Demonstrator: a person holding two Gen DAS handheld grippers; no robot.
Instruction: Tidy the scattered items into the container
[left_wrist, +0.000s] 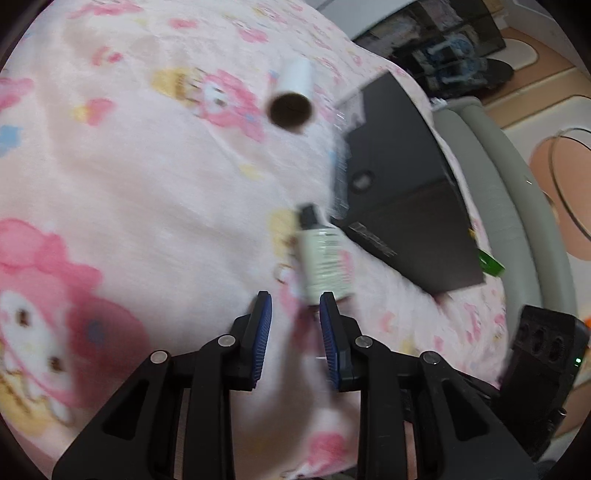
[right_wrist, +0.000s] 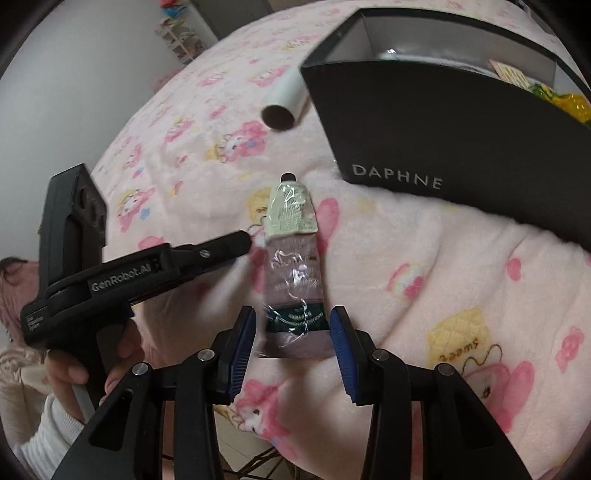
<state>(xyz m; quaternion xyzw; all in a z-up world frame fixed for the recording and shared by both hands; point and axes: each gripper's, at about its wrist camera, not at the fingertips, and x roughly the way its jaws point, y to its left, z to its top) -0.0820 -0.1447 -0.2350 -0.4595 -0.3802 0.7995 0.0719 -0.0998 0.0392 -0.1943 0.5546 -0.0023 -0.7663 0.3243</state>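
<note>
A plastic-wrapped tube (right_wrist: 293, 258) with a black cap lies on the pink cartoon blanket (right_wrist: 424, 266), cap pointing away. Its crimped end sits between the blue pads of my right gripper (right_wrist: 293, 314). The jaws stand open and a thin gap shows on each side. In the left wrist view the same tube (left_wrist: 321, 254) lies just ahead of my left gripper (left_wrist: 295, 297), which is open with only blanket between its pads. From the right wrist view the left gripper (right_wrist: 245, 240) reaches in from the left, its tip beside the tube. A black open box (right_wrist: 443, 122) marked DAPHNE stands beyond, at the right.
A white roll (right_wrist: 284, 101) with a dark end lies left of the box (left_wrist: 399, 177); it also shows as the white roll (left_wrist: 295, 88). Yellow-green items (right_wrist: 569, 99) lie inside the box. A hand (right_wrist: 70, 369) holds the left tool. The grey bed edge (left_wrist: 498, 184) runs at the right.
</note>
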